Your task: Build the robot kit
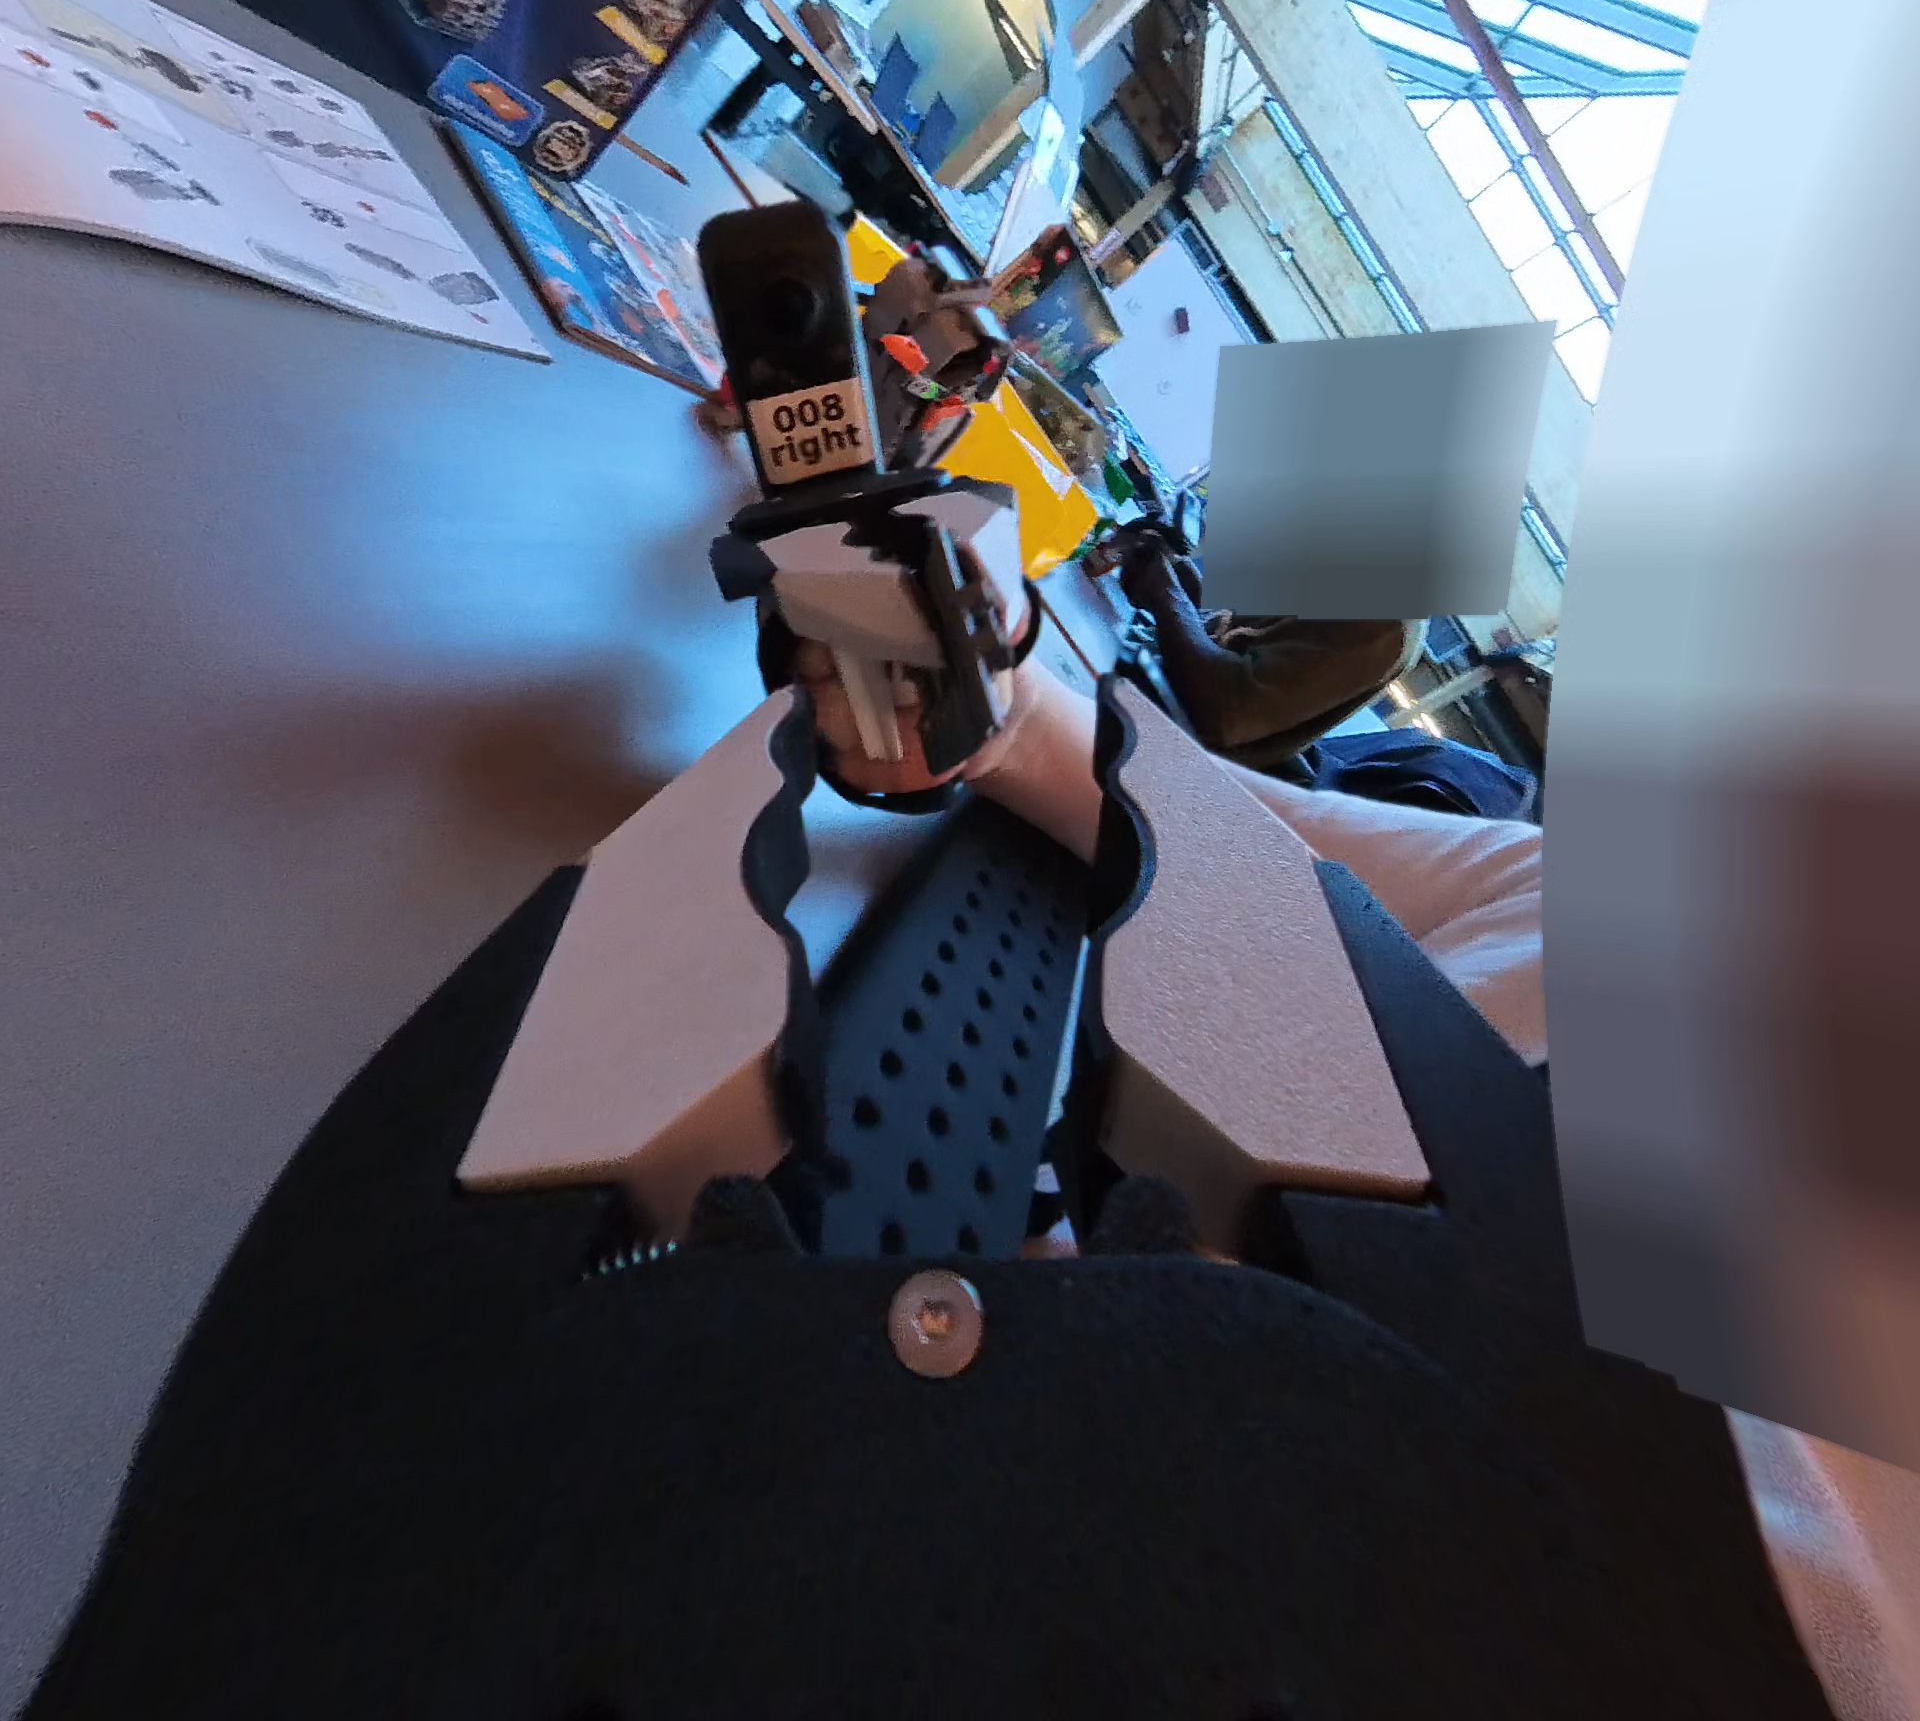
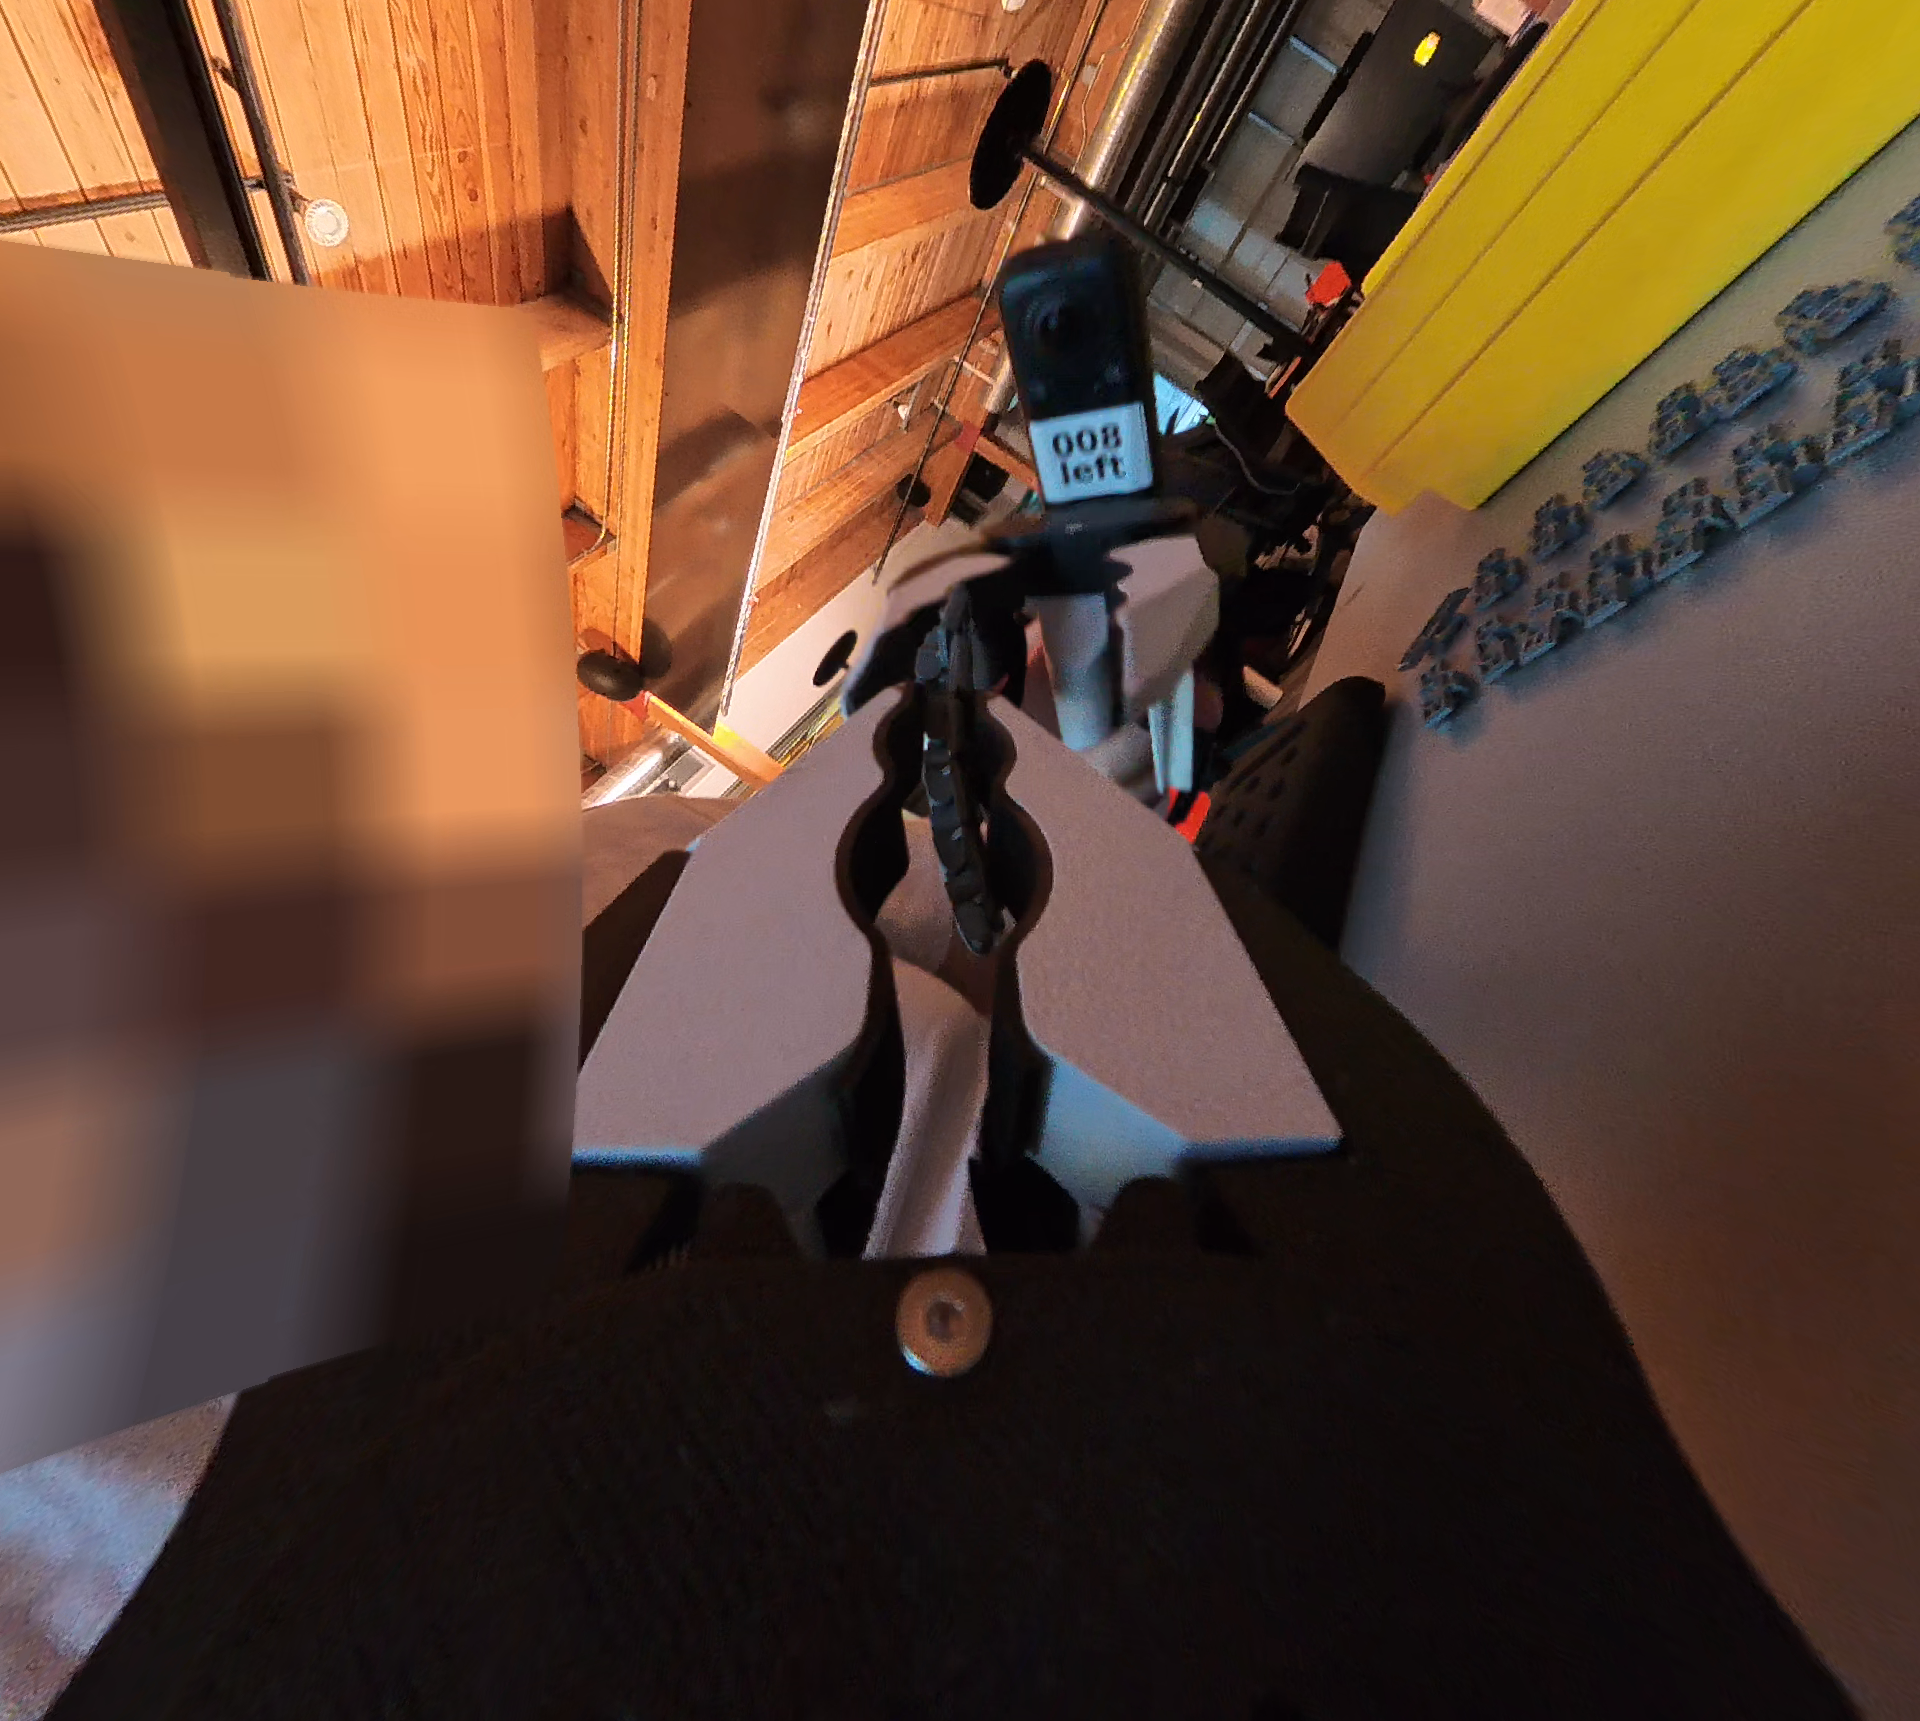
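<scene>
While both grippers face each other above the grey bench (image 1: 260, 580), the right gripper (image 2: 940, 830) pinches a dark linked chain (image 2: 961, 850) between its fingers; the left gripper (image 1: 940, 798) has its fingers spread, holding nothing, with an open booklet (image 1: 208, 144) far left.

A thin black strip made of small plastic links (image 2: 961, 840) sits between the two fingers of the right hand-held gripper (image 2: 951, 715). It sticks out past the fingertips, up in the air. The left hand-held gripper (image 1: 945, 700) is wide apart, holding nothing.
</scene>
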